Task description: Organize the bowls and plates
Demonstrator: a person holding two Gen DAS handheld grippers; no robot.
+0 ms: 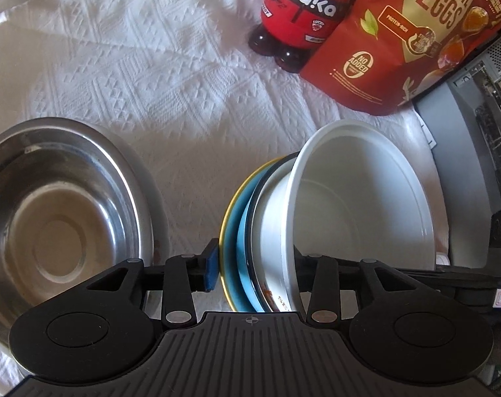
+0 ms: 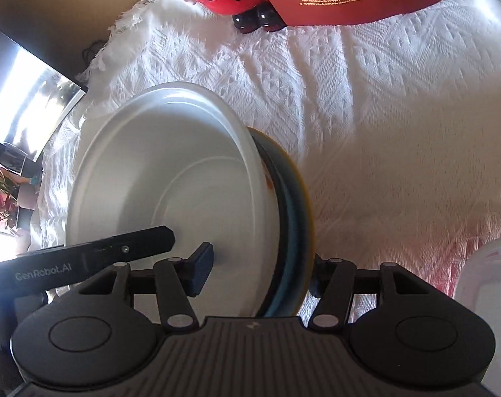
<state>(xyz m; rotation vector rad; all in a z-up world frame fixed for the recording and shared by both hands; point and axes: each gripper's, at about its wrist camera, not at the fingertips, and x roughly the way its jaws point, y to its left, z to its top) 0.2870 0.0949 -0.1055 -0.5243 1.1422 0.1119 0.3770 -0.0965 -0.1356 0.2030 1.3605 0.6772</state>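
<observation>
A stack of dishes is held on edge above the white cloth: a white bowl [image 1: 359, 198] nested in a white bowl with a dark rim [image 1: 270, 231] and a blue plate with a yellow rim [image 1: 230, 241]. My left gripper [image 1: 253, 264] is shut on the stack, its blue left pad [image 1: 211, 269] against the yellow rim. My right gripper [image 2: 257, 271] is shut on the same stack [image 2: 171, 178], one pad [image 2: 202, 269] inside the white bowl. The left gripper's finger [image 2: 118, 251] shows in the right wrist view. A steel bowl [image 1: 58, 218] sits on the cloth at left.
A red toy figure [image 1: 300, 16] and a red quail-egg bag [image 1: 402, 43] stand at the back of the white textured cloth [image 1: 171, 76]. A grey appliance [image 1: 465, 152] is at right. A pale container [image 2: 488, 297] is at the right wrist view's lower right.
</observation>
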